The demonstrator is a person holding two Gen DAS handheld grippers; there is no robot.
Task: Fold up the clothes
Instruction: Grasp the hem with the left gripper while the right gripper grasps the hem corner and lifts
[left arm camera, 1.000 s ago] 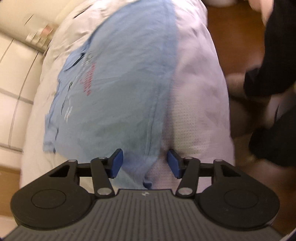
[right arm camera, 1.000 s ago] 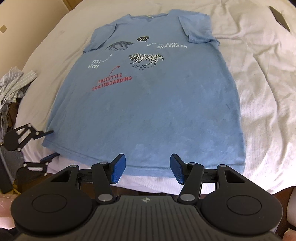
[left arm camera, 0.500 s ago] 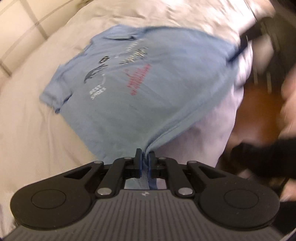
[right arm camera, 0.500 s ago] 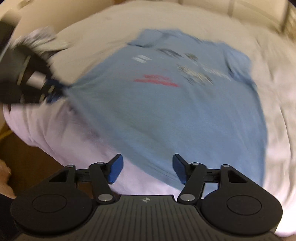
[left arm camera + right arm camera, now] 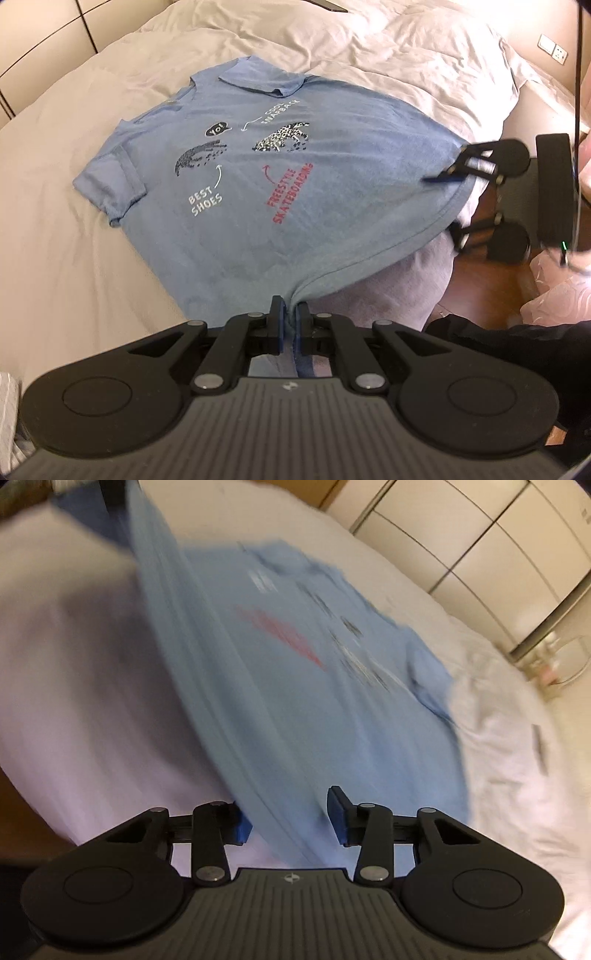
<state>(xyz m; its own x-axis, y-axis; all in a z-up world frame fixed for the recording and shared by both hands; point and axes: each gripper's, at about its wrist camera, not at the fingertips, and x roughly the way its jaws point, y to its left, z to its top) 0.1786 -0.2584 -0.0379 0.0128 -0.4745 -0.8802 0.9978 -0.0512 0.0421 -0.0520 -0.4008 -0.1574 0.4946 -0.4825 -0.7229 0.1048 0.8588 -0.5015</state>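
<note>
A light blue T-shirt [image 5: 258,177] with skateboarding prints lies face up on a white bed [image 5: 74,258], its hem hanging over the bed's edge. My left gripper [image 5: 290,317] is shut on the hem's near corner and lifts it a little. My right gripper [image 5: 291,814] is open, its fingers on either side of the hem's other corner, with the blue cloth [image 5: 295,701] between them. It also shows in the left wrist view [image 5: 448,206] at the shirt's right edge, one finger above the cloth and one below. The right wrist view is blurred.
The bed's edge drops to a wooden floor [image 5: 480,280] at the right. A dark flat object [image 5: 328,4] lies on the far bedding. White cupboard doors [image 5: 480,535] stand behind the bed. A wall socket [image 5: 552,50] is at the far right.
My left gripper stays shut on the hem corner and has drawn the hem taut. My right gripper has swung to the other hem corner and now straddles the cloth, still open.
</note>
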